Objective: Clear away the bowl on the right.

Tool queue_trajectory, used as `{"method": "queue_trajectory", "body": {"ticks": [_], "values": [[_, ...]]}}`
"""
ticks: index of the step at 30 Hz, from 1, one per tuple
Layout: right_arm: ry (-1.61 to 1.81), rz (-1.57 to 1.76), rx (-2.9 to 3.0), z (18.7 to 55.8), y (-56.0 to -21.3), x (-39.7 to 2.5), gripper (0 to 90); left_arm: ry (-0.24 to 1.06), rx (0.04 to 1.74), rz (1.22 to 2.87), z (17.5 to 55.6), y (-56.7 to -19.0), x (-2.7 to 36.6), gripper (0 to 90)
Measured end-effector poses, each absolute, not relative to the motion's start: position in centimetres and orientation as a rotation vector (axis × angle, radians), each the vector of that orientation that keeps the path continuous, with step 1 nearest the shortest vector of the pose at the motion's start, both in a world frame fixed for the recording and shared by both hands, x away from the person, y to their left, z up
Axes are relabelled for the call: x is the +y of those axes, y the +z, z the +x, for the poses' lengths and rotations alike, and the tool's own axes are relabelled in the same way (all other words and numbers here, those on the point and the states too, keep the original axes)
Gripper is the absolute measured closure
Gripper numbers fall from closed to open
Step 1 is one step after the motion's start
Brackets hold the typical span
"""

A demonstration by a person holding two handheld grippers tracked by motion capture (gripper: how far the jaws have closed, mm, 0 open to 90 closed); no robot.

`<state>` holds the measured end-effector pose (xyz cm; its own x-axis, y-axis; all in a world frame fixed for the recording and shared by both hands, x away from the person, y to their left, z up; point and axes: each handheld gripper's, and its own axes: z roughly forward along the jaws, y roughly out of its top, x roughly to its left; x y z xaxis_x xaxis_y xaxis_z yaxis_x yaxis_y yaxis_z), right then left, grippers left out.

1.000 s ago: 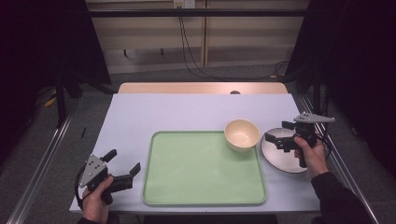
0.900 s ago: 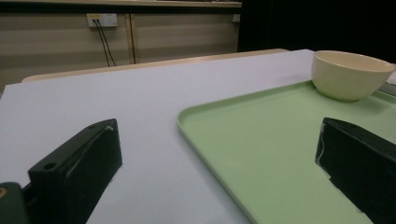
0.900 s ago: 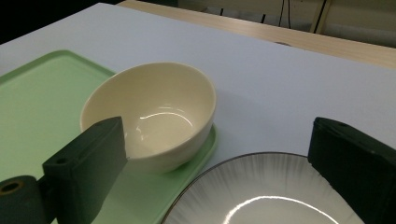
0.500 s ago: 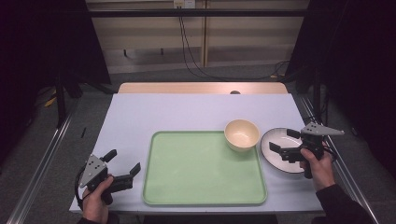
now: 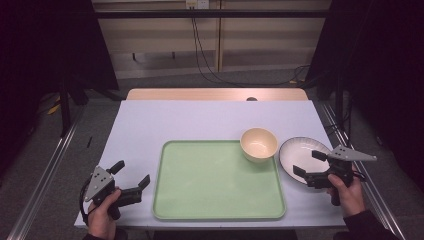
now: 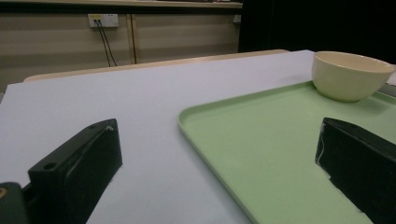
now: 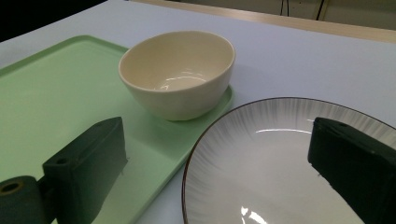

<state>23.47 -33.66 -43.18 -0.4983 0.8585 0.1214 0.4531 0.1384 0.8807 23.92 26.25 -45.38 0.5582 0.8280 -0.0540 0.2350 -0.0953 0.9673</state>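
Now we hover our released right tongs (image 5: 311,166) over the plate (image 5: 295,152); left tongs (image 5: 131,176) released too. Careless closing could knock the bowl (image 5: 258,143) off the tray (image 5: 218,181).

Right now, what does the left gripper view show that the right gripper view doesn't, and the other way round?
The left gripper view alone has the wall socket with its cables. The right gripper view alone has the plate, lying beside the tray with its rim close to the tray's edge. Both share the bowl in the tray's corner, the white table, and open black jaws.
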Motion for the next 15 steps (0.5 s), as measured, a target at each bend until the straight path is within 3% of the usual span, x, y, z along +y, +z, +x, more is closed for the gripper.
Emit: {"method": "queue_trajectory", "body": {"ticks": [15], "values": [[1.282,1.256,1.997,21.0,-44.2,-34.5,2.4,0.637,0.917,1.633,23.9,-45.4,26.4,0.4]]}}
